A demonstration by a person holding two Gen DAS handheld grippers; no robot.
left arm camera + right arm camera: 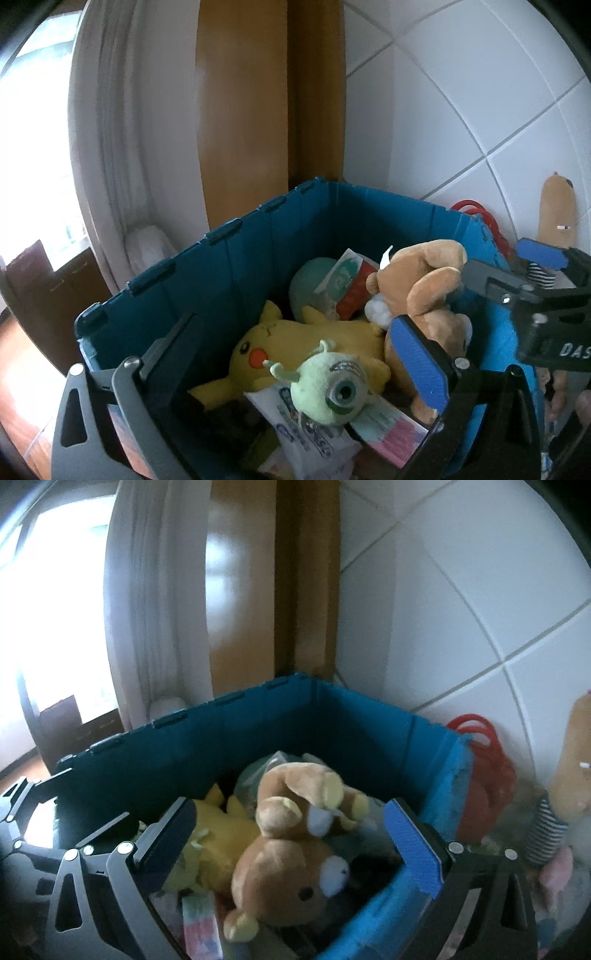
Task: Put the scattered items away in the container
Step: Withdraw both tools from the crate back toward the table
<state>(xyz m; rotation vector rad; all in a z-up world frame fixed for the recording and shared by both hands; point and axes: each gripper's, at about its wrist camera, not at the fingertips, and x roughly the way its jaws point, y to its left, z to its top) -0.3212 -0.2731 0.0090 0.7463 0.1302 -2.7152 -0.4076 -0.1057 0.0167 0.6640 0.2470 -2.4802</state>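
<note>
A blue container (229,258) stands in a corner, filled with soft toys. In it lie a yellow plush (295,339), a green one-eyed plush (332,387), a brown bear plush (424,280) and some packets (306,435). My left gripper (295,354) hangs open over the box, above the green plush without touching it. My right gripper (291,834) is open too. The brown bear (295,867) lies upside down in the box between its spread fingers, blurred and free of both pads. In the left wrist view the right gripper (513,266) reaches in from the right, by the bear.
A red-handled bag (480,746) sits outside the box's right wall. A long brown plush (557,210) leans on the white tiled wall, with a striped item (546,830) below it. A wooden door frame (258,110) and a white curtain (122,129) rise behind the box.
</note>
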